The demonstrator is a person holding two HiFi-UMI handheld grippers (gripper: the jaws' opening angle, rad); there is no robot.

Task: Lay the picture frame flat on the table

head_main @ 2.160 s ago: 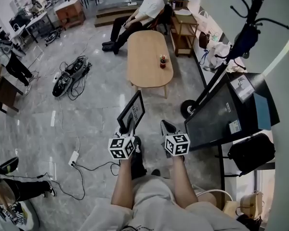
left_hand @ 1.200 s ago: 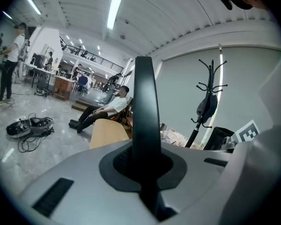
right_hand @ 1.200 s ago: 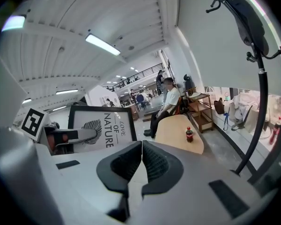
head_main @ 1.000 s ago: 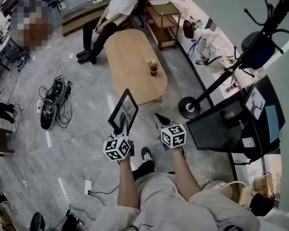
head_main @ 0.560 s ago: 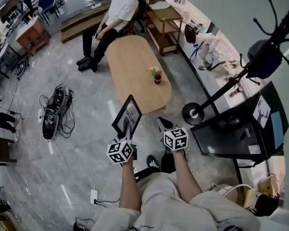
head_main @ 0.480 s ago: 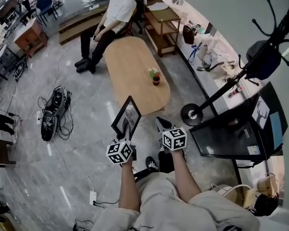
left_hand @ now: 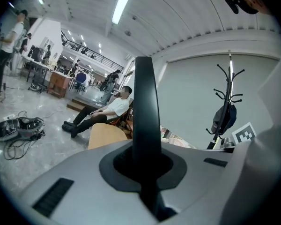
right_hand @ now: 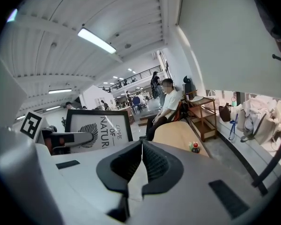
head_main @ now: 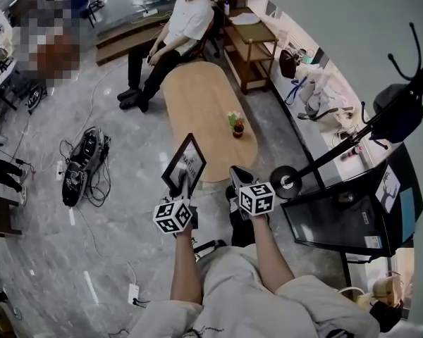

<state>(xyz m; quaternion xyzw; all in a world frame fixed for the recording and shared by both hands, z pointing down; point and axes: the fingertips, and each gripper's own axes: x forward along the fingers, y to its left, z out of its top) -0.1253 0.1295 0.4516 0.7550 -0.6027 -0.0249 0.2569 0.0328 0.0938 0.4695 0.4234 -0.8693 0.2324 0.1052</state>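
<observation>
Both tongs are closed. The left tongs (head_main: 181, 186) are clamped on the lower edge of a black rectangular picture frame (head_main: 184, 162), and the right tongs (head_main: 238, 177) are pressed together with nothing between them. In the left gripper view the picture frame (left_hand: 145, 121) rises edge-on from between the jaws as a narrow dark bar. In the right gripper view its face shows, a white print with a dark leaf and black lettering. The frame is held up in the air and tilted, not lying on anything. From the head view its top corner overlaps the near end of the light wooden oval desk (head_main: 201, 104), while its lower part is over the grey tiled floor (head_main: 127, 210). The right tongs are just beside the left tongs, apart from the frame.

A small potted plant with a red spot (head_main: 235, 125) stands on the desk near its right edge. A person in a white top and dark trousers (head_main: 170, 37) sits at the desk's far end, beside a wooden shelf trolley (head_main: 252, 37). A black coat stand (head_main: 338, 150) leans across the right side. A tangle of black cables (head_main: 84, 164) lies on the floor well to the left.
</observation>
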